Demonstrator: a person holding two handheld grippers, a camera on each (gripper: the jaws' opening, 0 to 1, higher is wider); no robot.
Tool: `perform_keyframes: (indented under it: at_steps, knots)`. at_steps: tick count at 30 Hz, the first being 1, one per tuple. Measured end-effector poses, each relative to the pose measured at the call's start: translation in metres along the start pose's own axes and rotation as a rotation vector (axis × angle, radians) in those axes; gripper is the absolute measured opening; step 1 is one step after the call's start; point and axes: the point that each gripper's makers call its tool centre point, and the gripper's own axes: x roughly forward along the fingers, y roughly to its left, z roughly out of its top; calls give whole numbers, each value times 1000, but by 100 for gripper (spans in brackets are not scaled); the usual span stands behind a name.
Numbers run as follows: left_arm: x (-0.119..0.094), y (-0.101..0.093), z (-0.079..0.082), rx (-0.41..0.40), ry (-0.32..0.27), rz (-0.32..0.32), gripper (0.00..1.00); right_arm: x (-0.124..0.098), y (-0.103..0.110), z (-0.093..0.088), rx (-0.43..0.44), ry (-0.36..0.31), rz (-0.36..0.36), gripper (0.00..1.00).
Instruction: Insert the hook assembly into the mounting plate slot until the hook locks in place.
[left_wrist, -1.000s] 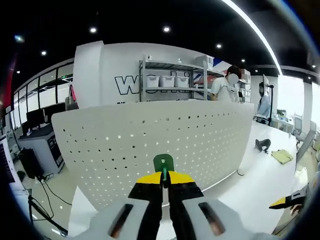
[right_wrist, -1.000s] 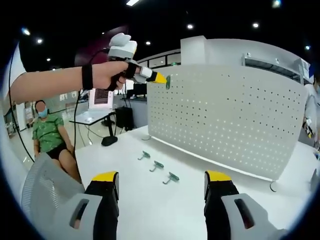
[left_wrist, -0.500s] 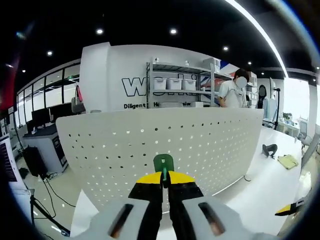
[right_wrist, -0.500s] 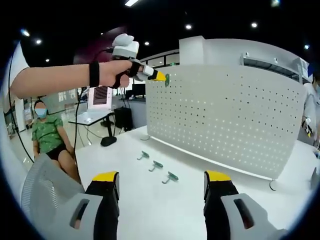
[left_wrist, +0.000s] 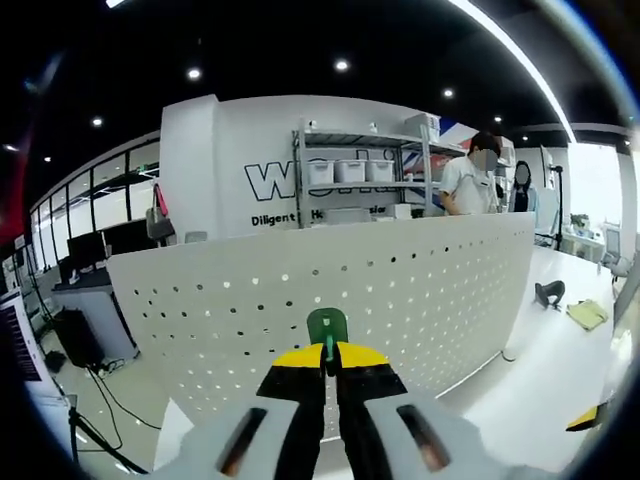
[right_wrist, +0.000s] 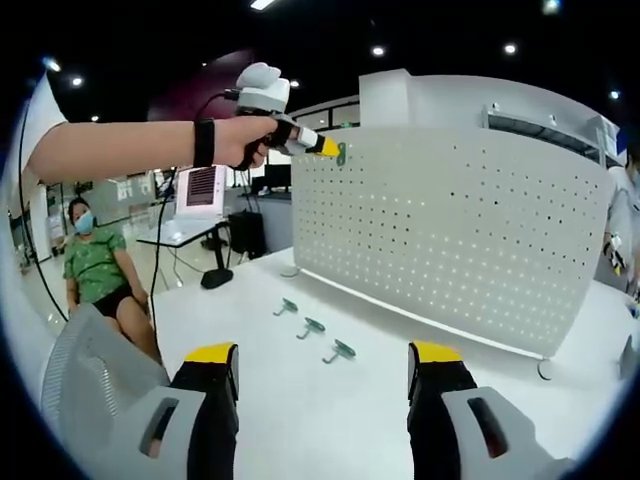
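A green hook (left_wrist: 326, 327) sticks up between the yellow-tipped jaws of my left gripper (left_wrist: 328, 354), which is shut on it, close in front of the white perforated mounting plate (left_wrist: 400, 290). In the right gripper view the same left gripper (right_wrist: 322, 147) is held by a hand at the plate's upper left corner, the hook (right_wrist: 341, 153) right at the plate (right_wrist: 460, 230). My right gripper (right_wrist: 322, 362) stands open low over the white table (right_wrist: 250, 320), nothing between its fingers. Three more green hooks (right_wrist: 312, 327) lie on the table before the plate.
A seated person in green (right_wrist: 95, 270) is at the left beside a grey chair back (right_wrist: 90, 380). Behind the plate stand shelves with white bins (left_wrist: 350, 170) and two people (left_wrist: 470, 185). A black object (left_wrist: 548, 294) and a yellow pad (left_wrist: 588, 314) lie on the table's right.
The left gripper with its hook has moved slightly right and closer to the plate's upper left corner. The right gripper has stayed still and open.
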Motion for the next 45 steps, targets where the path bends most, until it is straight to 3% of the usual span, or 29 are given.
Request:
perform_keyframes:
  at_steps: [24,30,45]
  knots:
    - [27,7,19,8,-17,37,2,0,1,-7,10,16,1,69]
    - [35,7,18,-22,-2,40,2,-2,-3,-8,10,19,-9,69]
    - [48,5,22,-7,-9,54,2,-6,-12,-13,23,26,-30,69]
